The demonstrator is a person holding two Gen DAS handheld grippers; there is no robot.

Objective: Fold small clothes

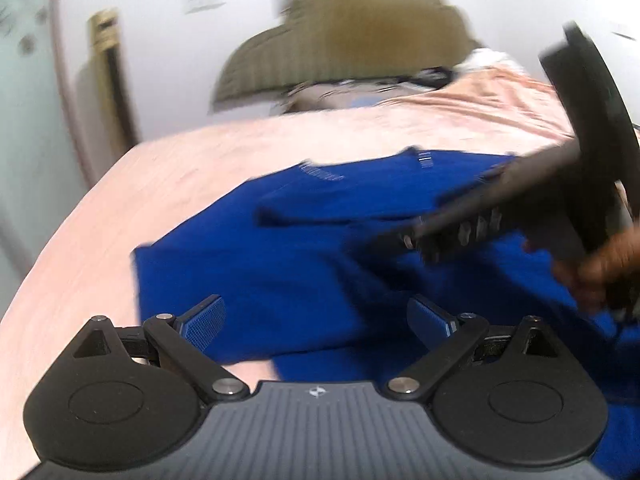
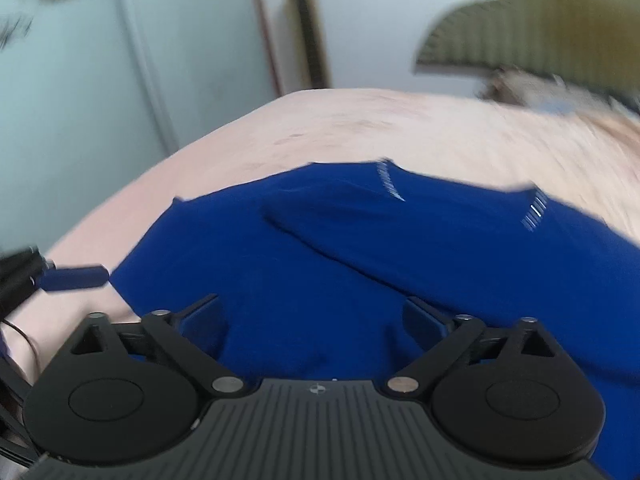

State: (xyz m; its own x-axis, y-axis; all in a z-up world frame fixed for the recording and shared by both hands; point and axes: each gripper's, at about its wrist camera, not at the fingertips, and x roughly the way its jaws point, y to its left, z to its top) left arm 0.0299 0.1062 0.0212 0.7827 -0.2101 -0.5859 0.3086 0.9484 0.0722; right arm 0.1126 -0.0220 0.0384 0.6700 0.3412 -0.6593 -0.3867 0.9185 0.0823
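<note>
A blue garment (image 1: 304,248) lies spread on the pink bedsheet (image 1: 168,184), partly folded over itself, with small white markings near its far edge. My left gripper (image 1: 316,320) is open and empty, just above the garment's near edge. The right gripper's black body (image 1: 532,200) crosses the right side of the left wrist view, held by a hand (image 1: 600,272). In the right wrist view the garment (image 2: 360,248) fills the middle, and my right gripper (image 2: 314,322) is open and empty just above it. One blue pad of the left gripper (image 2: 74,278) shows at the left edge.
An olive quilted cushion (image 1: 352,40) and a heap of other clothes (image 1: 360,92) lie at the bed's far end. White wall and a pale cupboard (image 2: 80,80) stand beyond the bed's left edge (image 1: 80,208). Both views are motion-blurred.
</note>
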